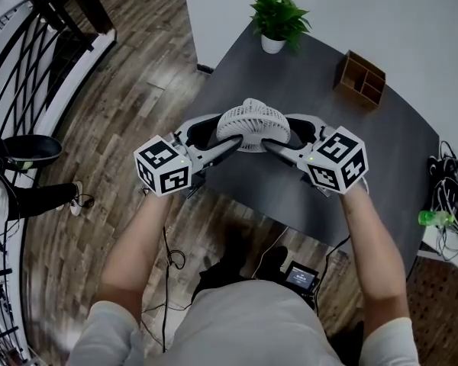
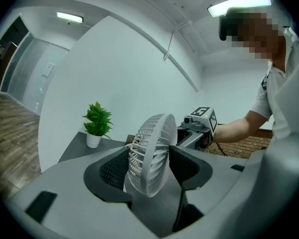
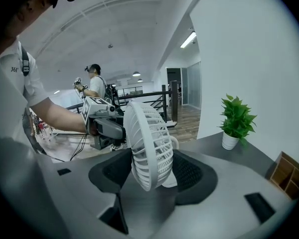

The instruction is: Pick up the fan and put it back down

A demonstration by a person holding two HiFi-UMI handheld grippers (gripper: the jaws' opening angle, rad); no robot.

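Both tools grip one white fan (image 1: 253,124) at the near edge of the dark desk (image 1: 328,181). The left tool (image 1: 217,137) has its padded jaws pressed on the two faces of the round grille from one side. The right tool (image 1: 286,137) clamps the same grille from the other. In each gripper view the ribbed cage stands almost edge-on between the black pads, with the opposite tool's marker cube just behind it.

The fan sits between the person's outstretched forearms, over the desk's front corner. Whether its foot touches the surface is not clear from any view, though against the wall and floor it looks raised, which suggests the lift is in hand.

Well beyond it, a potted plant (image 1: 278,17) stands at the far corner and a wooden organiser (image 1: 360,78) toward the right, both well clear of the work.

Judged from here, the next move calls for lowering both tools together and level until the base is flat on the desk, away from the edge. Only then should the jaws part, since uneven release could tip the light fan.
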